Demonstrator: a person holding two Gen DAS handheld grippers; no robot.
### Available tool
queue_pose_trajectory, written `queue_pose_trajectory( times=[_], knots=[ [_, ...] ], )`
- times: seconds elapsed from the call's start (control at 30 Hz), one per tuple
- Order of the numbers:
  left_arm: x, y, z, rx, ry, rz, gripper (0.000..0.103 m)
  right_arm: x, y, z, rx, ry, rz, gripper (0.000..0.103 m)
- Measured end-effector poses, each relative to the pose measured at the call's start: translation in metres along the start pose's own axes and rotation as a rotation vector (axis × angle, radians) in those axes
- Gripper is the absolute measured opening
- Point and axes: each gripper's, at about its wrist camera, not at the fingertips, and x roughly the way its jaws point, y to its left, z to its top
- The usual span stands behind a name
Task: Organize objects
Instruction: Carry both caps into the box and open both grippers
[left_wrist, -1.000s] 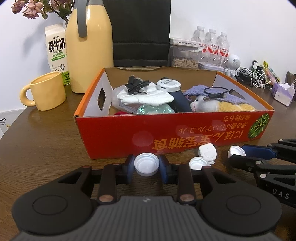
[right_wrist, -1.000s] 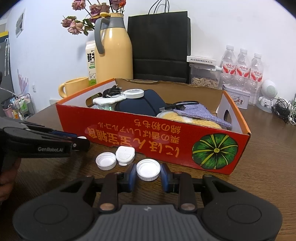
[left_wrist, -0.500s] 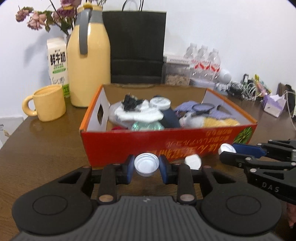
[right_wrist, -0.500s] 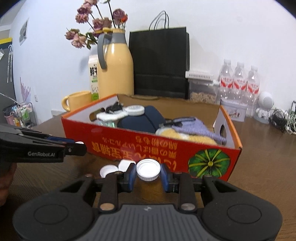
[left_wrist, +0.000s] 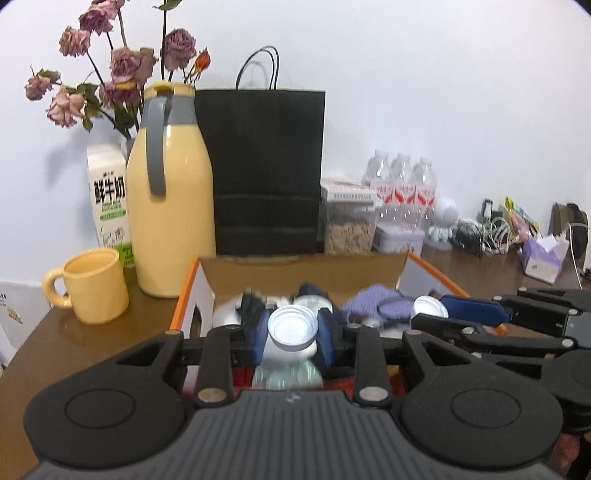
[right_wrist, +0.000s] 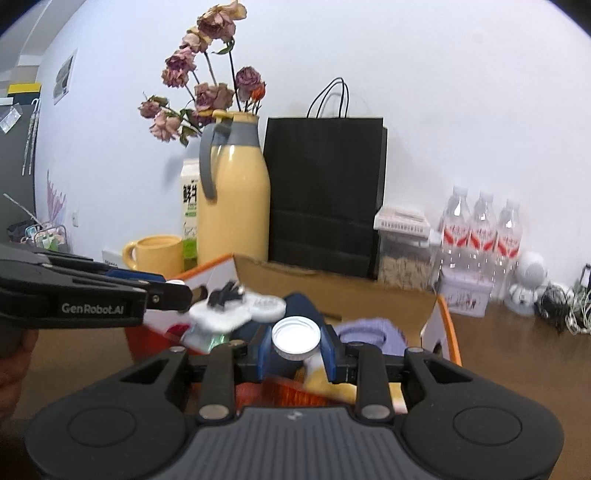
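Observation:
My left gripper (left_wrist: 293, 330) is shut on a white bottle cap (left_wrist: 293, 328) and holds it above the open red-orange cardboard box (left_wrist: 184, 295). My right gripper (right_wrist: 296, 341) is shut on another white cap (right_wrist: 296, 334), also raised over the box (right_wrist: 448, 325). The right gripper shows in the left wrist view (left_wrist: 430, 314) with its cap (left_wrist: 430, 307). The left gripper shows in the right wrist view (right_wrist: 177, 290). The box holds a white cloth (right_wrist: 221, 314), a round white tin (right_wrist: 267, 306), a purple cloth (right_wrist: 369, 332) and dark items.
Behind the box stand a yellow jug (left_wrist: 170, 206) with dried flowers, a milk carton (left_wrist: 109, 203), a yellow mug (left_wrist: 96, 286) and a black paper bag (left_wrist: 266, 170). Water bottles (left_wrist: 400, 192), a clear container, a small white robot toy and cables sit at the back right.
Both grippers have lifted from the table in front of the box to above it, each still holding its cap. The loose caps on the table are out of view.

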Motion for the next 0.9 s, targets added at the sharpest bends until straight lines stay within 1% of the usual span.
queue_pose_trajectory(
  times=[0.2, 0.37, 0.67, 0.7, 0.73, 0.77, 0.8, 0.83, 0.87, 0.9],
  knots=[
    [0.023, 0.002, 0.015, -0.029, -0.019, 0.001, 0.029, 0.024, -0.007, 0.016, 0.003, -0.009, -0.024, 0.027],
    [0.045, 0.006, 0.019, -0.056, -0.009, 0.016, 0.029, 0.045, -0.014, 0.022, 0.015, 0.0, -0.053, 0.027],
    [0.064, 0.012, 0.01, -0.053, 0.025, 0.053, 0.03, 0.064, -0.029, 0.011, 0.063, 0.03, -0.084, 0.028],
    [0.065, 0.012, 0.009, -0.047, 0.027, 0.055, 0.035, 0.065, -0.031, 0.009, 0.069, 0.036, -0.083, 0.028],
    [0.065, 0.012, 0.009, -0.043, 0.029, 0.056, 0.046, 0.066, -0.033, 0.007, 0.073, 0.041, -0.083, 0.028],
    [0.066, 0.012, 0.008, -0.041, 0.029, 0.058, 0.055, 0.066, -0.034, 0.005, 0.078, 0.045, -0.081, 0.032],
    [0.066, 0.013, 0.007, -0.042, 0.026, 0.061, 0.073, 0.066, -0.035, 0.004, 0.081, 0.053, -0.078, 0.038],
    [0.065, 0.013, 0.007, -0.044, 0.02, 0.066, 0.091, 0.067, -0.037, 0.002, 0.085, 0.058, -0.079, 0.057],
    [0.064, 0.014, 0.007, -0.048, 0.01, 0.074, 0.099, 0.066, -0.039, 0.0, 0.091, 0.06, -0.082, 0.081],
    [0.063, 0.015, 0.007, -0.052, -0.003, 0.081, 0.103, 0.066, -0.04, -0.001, 0.098, 0.06, -0.087, 0.09]
  ],
)
